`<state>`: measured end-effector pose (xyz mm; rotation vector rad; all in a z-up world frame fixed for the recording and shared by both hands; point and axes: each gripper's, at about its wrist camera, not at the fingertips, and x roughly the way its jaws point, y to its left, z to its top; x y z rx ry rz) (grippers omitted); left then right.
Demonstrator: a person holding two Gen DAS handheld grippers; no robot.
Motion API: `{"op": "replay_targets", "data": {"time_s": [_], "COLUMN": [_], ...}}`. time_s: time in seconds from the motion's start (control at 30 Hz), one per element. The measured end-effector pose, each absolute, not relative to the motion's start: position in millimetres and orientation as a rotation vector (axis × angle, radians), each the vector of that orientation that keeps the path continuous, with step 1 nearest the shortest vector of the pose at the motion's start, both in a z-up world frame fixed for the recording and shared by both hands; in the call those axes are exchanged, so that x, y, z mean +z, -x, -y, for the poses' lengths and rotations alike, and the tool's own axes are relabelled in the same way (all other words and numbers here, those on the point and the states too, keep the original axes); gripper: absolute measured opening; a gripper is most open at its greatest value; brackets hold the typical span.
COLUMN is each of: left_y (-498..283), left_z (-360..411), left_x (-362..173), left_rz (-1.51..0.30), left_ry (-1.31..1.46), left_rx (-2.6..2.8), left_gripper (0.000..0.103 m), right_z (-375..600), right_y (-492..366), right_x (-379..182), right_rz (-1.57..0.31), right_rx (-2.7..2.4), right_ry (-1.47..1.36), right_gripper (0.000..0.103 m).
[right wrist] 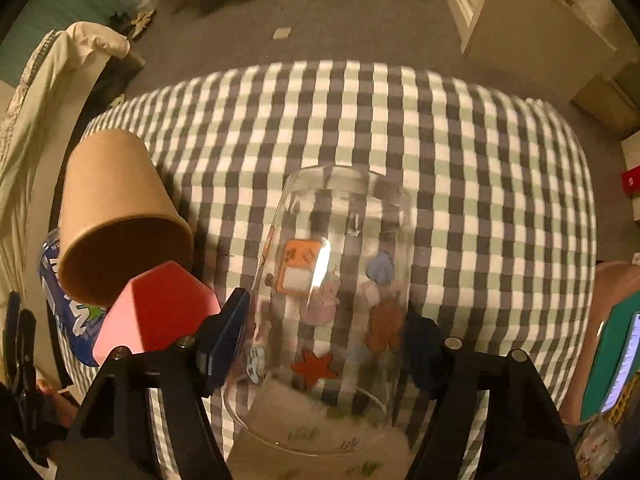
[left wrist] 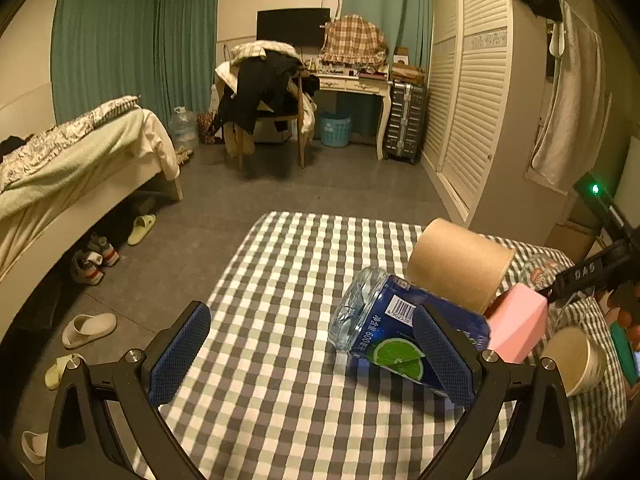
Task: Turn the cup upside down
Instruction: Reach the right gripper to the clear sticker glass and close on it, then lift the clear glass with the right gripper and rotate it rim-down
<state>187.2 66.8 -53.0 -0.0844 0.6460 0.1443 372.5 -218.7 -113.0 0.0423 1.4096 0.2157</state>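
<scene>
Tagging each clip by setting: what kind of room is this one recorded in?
Most likely a lived-in bedroom. A bed with rumpled bedding stands at the left, a louvred wardrobe at the right, and a desk with a monitor at the back. The work goes on at a checked tablecloth.
</scene>
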Motion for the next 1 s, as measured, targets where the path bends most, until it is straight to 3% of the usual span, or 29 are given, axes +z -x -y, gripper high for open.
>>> {"op": "replay_targets", "data": {"time_s": [0.33, 0.5, 0.73, 1.0], "left_y": [-138.9, -106.9, -67.5, -49.4], "left_z": [-64.6, -67.7, -75.9, -90.4], "left_x": [-10.2, 2.1, 2.6, -21.0], "left_rz": [-0.544, -0.510, -0.481, -0.534], "left_ry": [0.098, 0.106, 0.110, 0.128], "left_rx": [0.138, 0.131, 0.151, 0.171], "left_gripper": [0.103, 0.103, 0.103, 0.103], "right_z": [205.4, 182.9, 150.9, 135.8], "right_y": [-312.0, -255.3, -189.1, -182.8], "right_x": [-2.1, 27.0, -15.1, -92.2], "right_rz": [-1.205, -1.155, -1.234, -1.322], "right_rx": [0.253, 0.329, 0.411, 0.349], "right_ry": [0.041, 0.088, 0.101, 0.030], "right_gripper": [0.068, 0.068, 0.068, 0.068]}}
